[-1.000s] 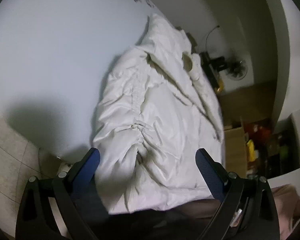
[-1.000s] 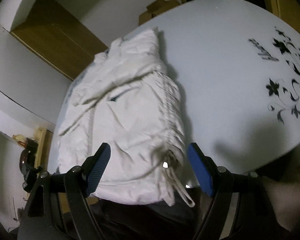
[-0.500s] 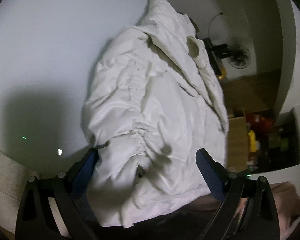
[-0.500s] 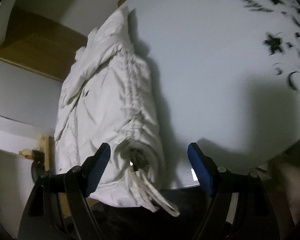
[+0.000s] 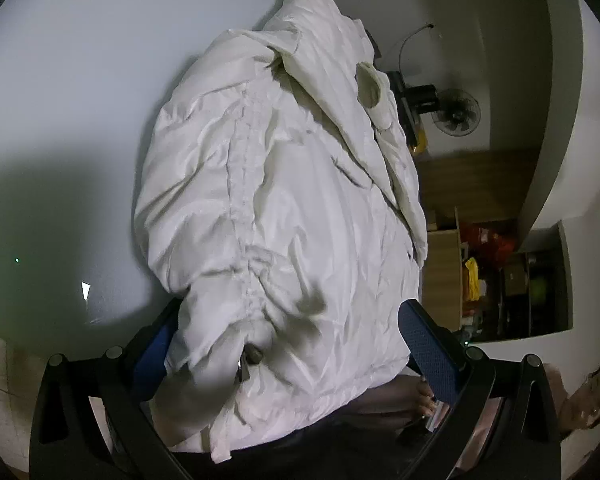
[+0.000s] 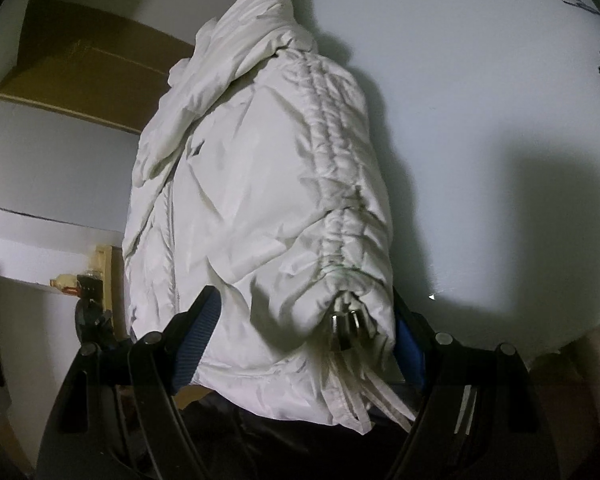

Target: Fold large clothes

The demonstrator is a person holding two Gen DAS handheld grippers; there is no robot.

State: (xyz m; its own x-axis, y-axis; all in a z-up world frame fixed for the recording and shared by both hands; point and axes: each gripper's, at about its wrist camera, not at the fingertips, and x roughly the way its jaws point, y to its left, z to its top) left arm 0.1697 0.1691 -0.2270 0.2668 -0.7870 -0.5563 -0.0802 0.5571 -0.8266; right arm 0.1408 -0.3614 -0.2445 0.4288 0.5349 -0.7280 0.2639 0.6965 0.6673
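The white jacket [image 5: 284, 208] lies on the pale tabletop [image 5: 80, 80], its long axis running straight away from both grippers, collar far, hem hanging over the near edge. The left gripper [image 5: 288, 344] stands wide apart astride the hem's left corner; the right gripper [image 6: 304, 332] stands equally spread around the right corner, where the drawstrings [image 6: 364, 392] dangle. Neither has closed on fabric. Both sit level at the hem, so a pinch and forward carry toward the collar looks likely.
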